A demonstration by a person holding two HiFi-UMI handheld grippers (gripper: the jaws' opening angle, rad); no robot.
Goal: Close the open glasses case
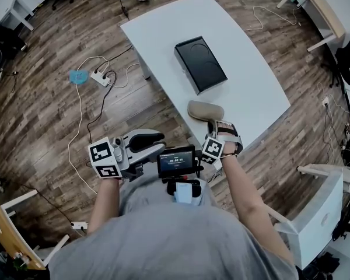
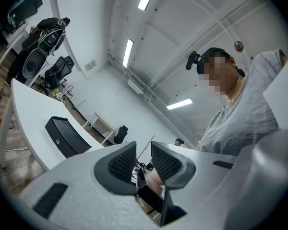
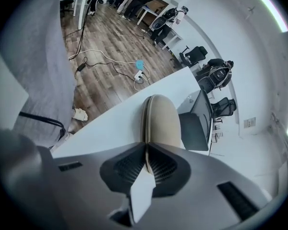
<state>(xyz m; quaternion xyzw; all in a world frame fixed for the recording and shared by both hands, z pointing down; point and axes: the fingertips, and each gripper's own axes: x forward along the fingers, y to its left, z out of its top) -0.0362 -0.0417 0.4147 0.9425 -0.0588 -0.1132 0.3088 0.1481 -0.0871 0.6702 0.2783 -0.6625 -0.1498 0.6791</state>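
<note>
Nearest the head camera I see the person's grey shirt [image 1: 175, 244]. Just ahead, my left tool [image 2: 144, 152] hangs off the white surface [image 1: 245, 69], jaws slightly apart and empty. My right tool [image 3: 145, 147] has its jaws pressed together on nothing, tips at the near end of the tan oval glasses case [image 1: 205, 110], which lies lid down near the flat black box [image 1: 200, 63].
</note>
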